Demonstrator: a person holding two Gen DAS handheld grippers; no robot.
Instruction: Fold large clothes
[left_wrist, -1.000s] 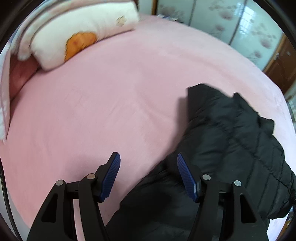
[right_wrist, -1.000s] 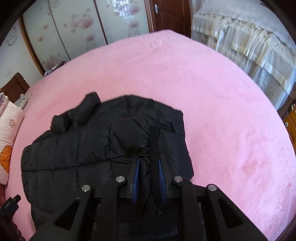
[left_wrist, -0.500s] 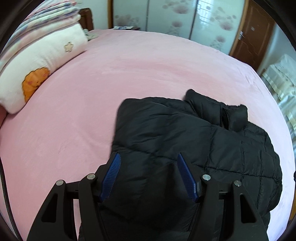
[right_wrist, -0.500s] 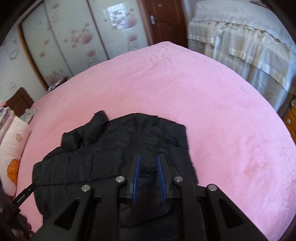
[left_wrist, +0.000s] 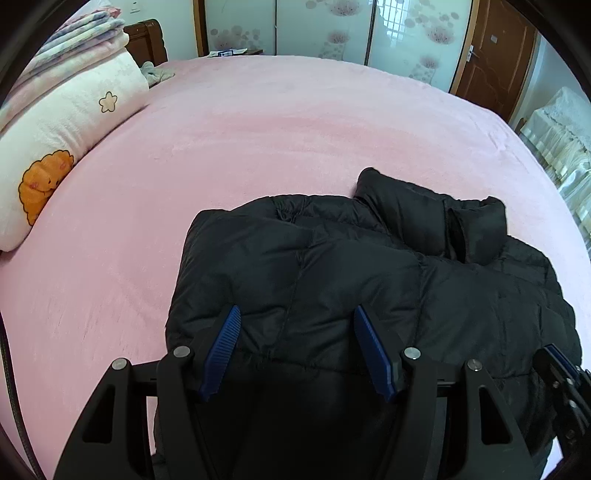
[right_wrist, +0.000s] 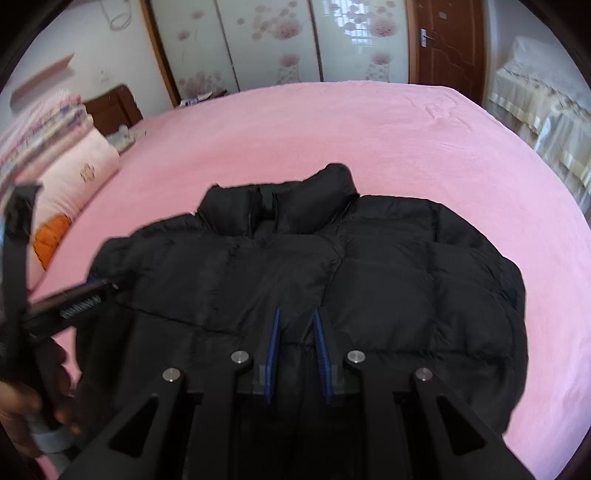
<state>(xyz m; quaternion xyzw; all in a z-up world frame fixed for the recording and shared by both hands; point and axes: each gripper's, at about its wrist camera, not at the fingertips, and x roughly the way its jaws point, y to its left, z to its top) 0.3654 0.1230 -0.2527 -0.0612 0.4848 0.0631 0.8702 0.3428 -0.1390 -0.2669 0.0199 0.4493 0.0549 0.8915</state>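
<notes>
- The left gripper (left_wrist: 295, 350), black with ribbed blue pads, stands with its jaws well apart and nothing clamped between them; the pads (left_wrist: 221, 349) hang over the near part of a black quilted puffer jacket (left_wrist: 369, 280).
- Whether those pads touch the fabric below cannot be told from this view.
- The right gripper (right_wrist: 298, 350), of the same build, has its jaws drawn close together, and a narrow fold of the jacket's black fabric rises between the two blue pads (right_wrist: 273, 354), so it is clamped on the jacket.
- In the right wrist view the left gripper shows as a blurred black bar at the far left, beside the jacket's left edge, with a hand (right_wrist: 22, 413) on its handle below.
- In the left wrist view the tip of the right gripper (left_wrist: 561, 369) appears at the lower right, at the jacket's right side.
- The jacket lies spread on a pink plush bed cover (left_wrist: 295, 129), directly ahead of and beneath both grippers, its stand-up collar (left_wrist: 436, 221) at the end farthest from them.
- A cream pillow with an orange cartoon print (left_wrist: 62, 147) lies at the left edge of the bed, well apart from the jacket.
- Folded striped blankets (left_wrist: 81, 33) are stacked on the pillow.
- Behind the bed stand sliding wardrobe doors with a floral pattern (left_wrist: 325, 26) and a brown wooden door (left_wrist: 491, 55).
</notes>
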